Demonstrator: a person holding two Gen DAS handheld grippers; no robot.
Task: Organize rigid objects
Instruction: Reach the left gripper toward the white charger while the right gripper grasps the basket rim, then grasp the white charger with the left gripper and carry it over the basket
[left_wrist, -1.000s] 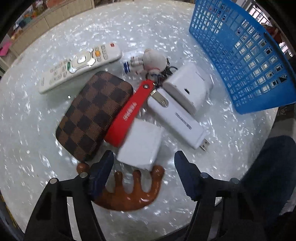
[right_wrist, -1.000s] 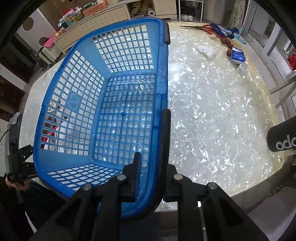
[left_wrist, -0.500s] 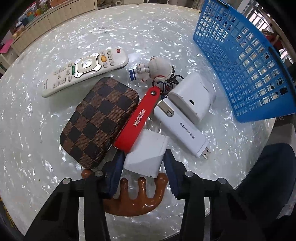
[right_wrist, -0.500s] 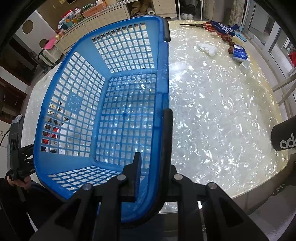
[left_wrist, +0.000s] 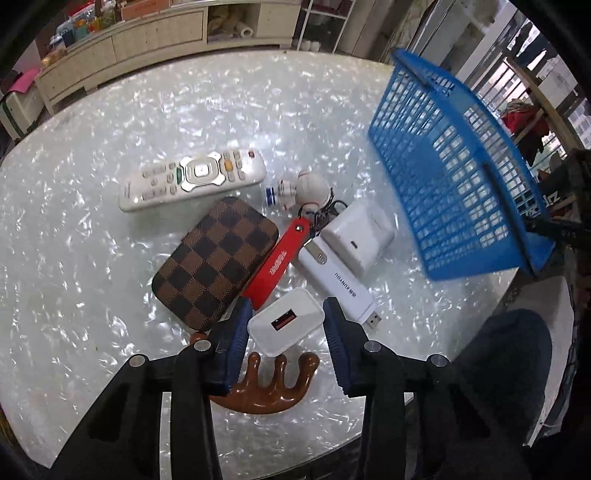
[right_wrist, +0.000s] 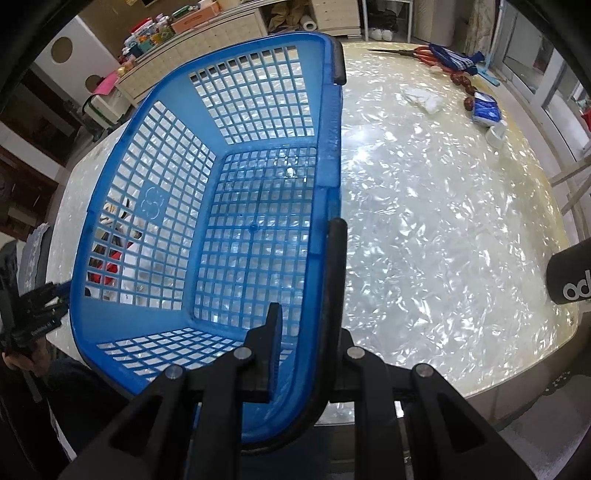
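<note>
Early in the task, judging by the blue basket (right_wrist: 236, 206): floor bare, nothing sorted into it, tilted up off the tabletop (right_wrist: 443, 221) with its near rim pinched between the closed jaws of the right hand-held gripper (right_wrist: 303, 332). First item only now under way: white charger block (left_wrist: 286, 320) clamped between the blue pads (left_wrist: 236, 332) of the left hand-held gripper (left_wrist: 286, 328), jaws just drawn in on it, USB port facing the camera, apparently raised clear of the wooden comb-shaped massager (left_wrist: 269, 384) lying below it. Still waiting on the tabletop, bunched together left of the basket: white remote control (left_wrist: 192, 179), brown checkered case (left_wrist: 216, 262), red strap (left_wrist: 277, 267) touching the case's edge and running up to a key ring with a small astronaut figure (left_wrist: 306, 188), white USB stick (left_wrist: 338, 284) beside a white boxy case (left_wrist: 358, 236). Remaining, as a judgement: carrying the charger across to the basket mouth, releasing it inside, then repeating for roughly seven more pieces. Far side of the tabletop, in the right wrist view: scissors, dates and a blue packet, whether part of the job impossible to tell.
</note>
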